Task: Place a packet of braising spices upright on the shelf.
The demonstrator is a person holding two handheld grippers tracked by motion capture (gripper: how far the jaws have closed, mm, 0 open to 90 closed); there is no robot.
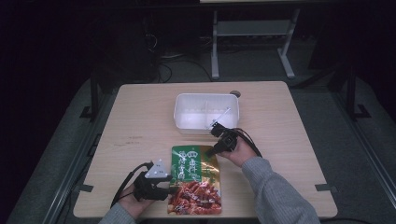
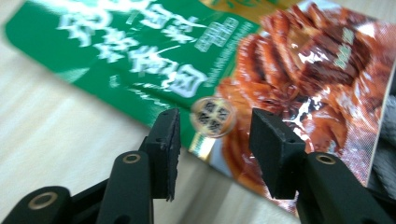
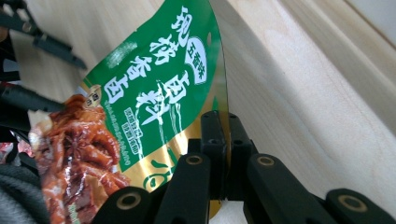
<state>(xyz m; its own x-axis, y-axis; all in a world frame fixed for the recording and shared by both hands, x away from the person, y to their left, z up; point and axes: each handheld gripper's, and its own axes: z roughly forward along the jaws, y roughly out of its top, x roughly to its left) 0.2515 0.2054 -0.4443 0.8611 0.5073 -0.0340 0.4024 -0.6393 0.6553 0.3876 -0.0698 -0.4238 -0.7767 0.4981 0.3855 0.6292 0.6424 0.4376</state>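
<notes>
One green snack pouch [image 1: 194, 179] with white Chinese lettering, blurred, lies on the table [image 1: 140, 121]; right gripper [image 3: 223, 140] pinches its gold-edged top, left gripper [image 2: 215, 135] gapes apart beside its red-printed bottom.

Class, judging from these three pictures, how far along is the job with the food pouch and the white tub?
Done: the right hand-held gripper has shut on the food pouch at its edge. In hand: the left hand-held gripper stands open at the pouch's other end. Left, probably: moving the pouch, which lies on the table outside the white tub.
</notes>
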